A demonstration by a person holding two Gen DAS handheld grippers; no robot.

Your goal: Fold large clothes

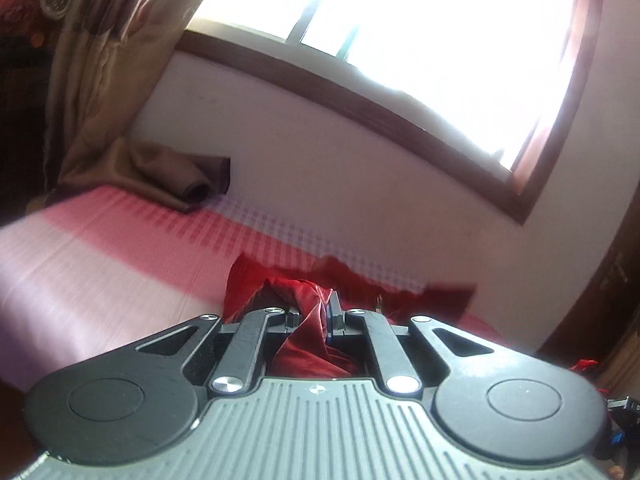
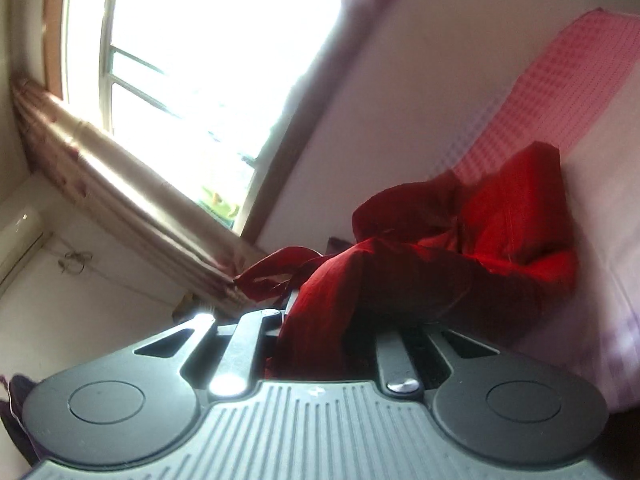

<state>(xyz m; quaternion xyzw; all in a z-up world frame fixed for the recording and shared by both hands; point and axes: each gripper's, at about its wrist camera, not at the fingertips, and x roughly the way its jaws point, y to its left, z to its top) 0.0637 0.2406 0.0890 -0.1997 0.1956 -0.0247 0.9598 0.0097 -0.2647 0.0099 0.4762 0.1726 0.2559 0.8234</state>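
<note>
A shiny red garment [image 1: 308,336] is bunched between the jaws of my left gripper [image 1: 314,312], which is shut on it above the bed. More of the red cloth [image 1: 356,276] trails ahead onto the pink sheet. In the right wrist view the same red garment [image 2: 460,248] drapes over my right gripper [image 2: 320,304], which is shut on a fold of it; the cloth hides the right finger. The rest hangs in a crumpled mass toward the bed.
The bed has a pink and white checked sheet [image 1: 120,264]. A brown curtain [image 1: 104,92] hangs at the left with its end lying on the bed. A bright window [image 1: 400,32] fills the wall behind. A wall-mounted air conditioner [image 2: 20,240] shows in the right wrist view.
</note>
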